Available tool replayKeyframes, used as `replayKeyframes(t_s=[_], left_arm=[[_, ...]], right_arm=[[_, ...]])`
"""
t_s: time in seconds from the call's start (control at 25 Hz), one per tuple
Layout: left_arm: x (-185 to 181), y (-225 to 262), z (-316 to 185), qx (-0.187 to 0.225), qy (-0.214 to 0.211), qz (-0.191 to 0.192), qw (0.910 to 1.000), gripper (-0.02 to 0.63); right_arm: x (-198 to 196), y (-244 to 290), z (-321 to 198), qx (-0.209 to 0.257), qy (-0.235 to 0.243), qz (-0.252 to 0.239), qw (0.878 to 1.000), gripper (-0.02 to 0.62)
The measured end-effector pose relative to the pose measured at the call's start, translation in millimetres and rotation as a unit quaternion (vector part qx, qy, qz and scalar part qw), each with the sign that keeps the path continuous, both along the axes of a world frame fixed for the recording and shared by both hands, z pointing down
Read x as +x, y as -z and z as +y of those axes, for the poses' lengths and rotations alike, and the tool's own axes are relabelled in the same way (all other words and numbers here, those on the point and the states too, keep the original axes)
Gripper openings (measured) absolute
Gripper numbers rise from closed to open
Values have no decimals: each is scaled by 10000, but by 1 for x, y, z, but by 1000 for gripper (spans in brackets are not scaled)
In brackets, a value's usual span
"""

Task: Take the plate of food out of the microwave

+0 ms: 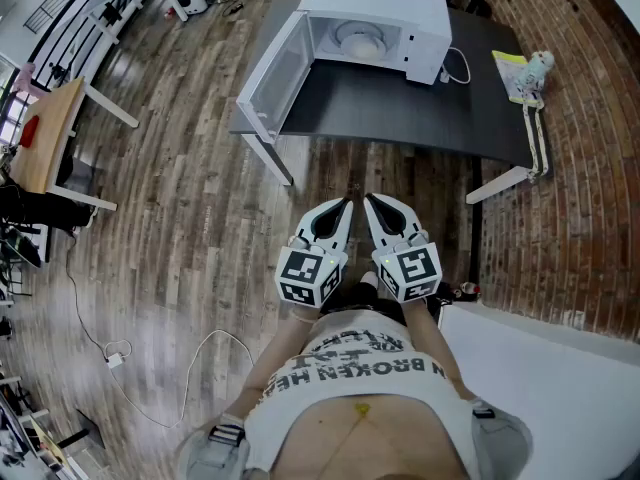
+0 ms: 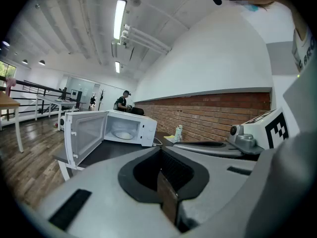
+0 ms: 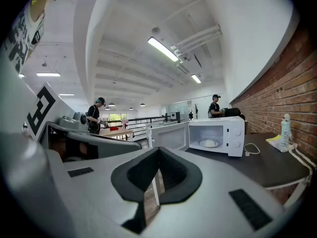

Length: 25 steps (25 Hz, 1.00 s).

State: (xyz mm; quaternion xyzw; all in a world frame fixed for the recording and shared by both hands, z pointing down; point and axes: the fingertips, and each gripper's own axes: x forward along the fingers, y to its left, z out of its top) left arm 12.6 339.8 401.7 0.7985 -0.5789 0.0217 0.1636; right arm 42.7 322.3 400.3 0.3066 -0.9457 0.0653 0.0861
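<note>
A white microwave [image 1: 385, 23] stands on a dark table [image 1: 400, 103], its door [image 1: 272, 73] swung wide open to the left. Inside it sits a pale plate of food [image 1: 358, 38], also seen as the plate [image 2: 123, 134] in the left gripper view and the plate [image 3: 210, 143] in the right gripper view. My left gripper [image 1: 345, 204] and right gripper [image 1: 370, 200] are held side by side close to my body, well short of the table. Both are shut with nothing between the jaws.
A yellow-green packet [image 1: 512, 73] and a small bottle [image 1: 541, 65] lie at the table's right end by the brick wall [image 1: 585, 168]. A white cable [image 1: 460, 66] runs from the microwave. A wooden desk [image 1: 45, 133] stands far left on the plank floor.
</note>
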Motion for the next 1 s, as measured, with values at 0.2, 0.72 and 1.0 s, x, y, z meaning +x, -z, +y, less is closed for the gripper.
replayKeyframes(t_s=[0.2, 0.72, 1.0], left_arm=[[15, -2, -3, 36, 98, 51, 9999, 8], [40, -7, -2, 10, 354, 164, 9992, 8], [27, -14, -29, -41, 333, 216, 9992, 8]], right_arm=[[17, -4, -5, -61, 64, -55, 9999, 9], [44, -12, -11, -155, 253, 1, 9996, 9], [33, -16, -33, -146, 204, -7, 9997, 9]])
